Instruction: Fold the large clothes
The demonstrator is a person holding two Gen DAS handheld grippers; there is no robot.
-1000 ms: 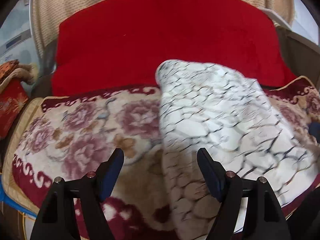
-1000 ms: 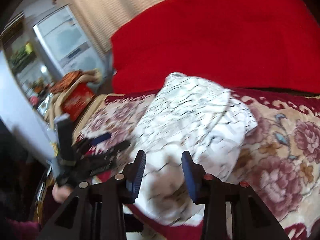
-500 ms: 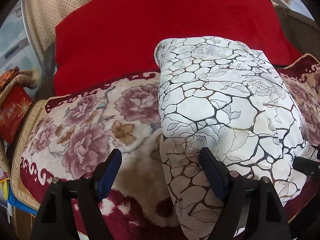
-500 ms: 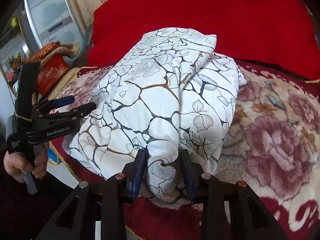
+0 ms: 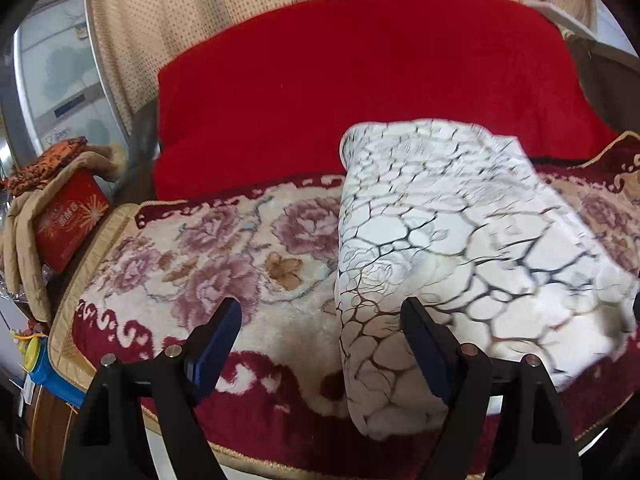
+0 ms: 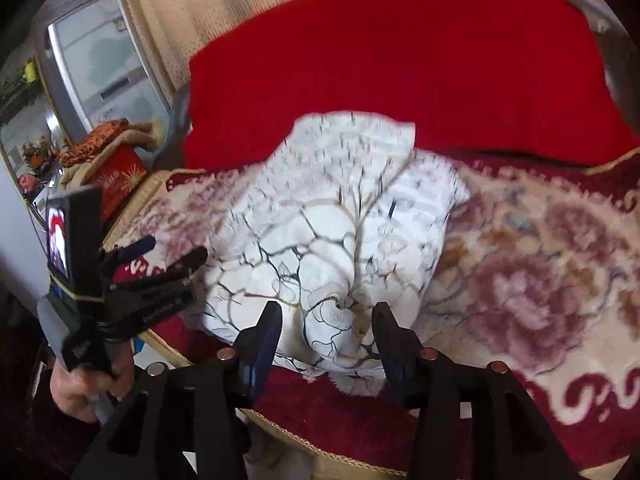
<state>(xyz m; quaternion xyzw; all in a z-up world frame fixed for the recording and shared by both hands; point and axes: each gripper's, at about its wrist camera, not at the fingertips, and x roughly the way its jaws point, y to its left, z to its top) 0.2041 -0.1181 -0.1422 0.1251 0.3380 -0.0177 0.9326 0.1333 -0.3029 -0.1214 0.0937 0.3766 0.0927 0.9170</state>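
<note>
- Your left gripper (image 5: 320, 320) has pulled back and stands wide, empty, at lower centre.
- Your right gripper (image 6: 326, 320) has just been opening; the bundle (image 6: 332, 232), folded on the blanket (image 6: 540, 272), sits free between its jaws, so this fold looks finished.

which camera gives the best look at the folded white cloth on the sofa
The right wrist view: the whole folded cloth shows there, layered edges included, though blurred. In the left wrist view the cloth runs to the frame's right edge, with the left gripper finger covering part.
</note>
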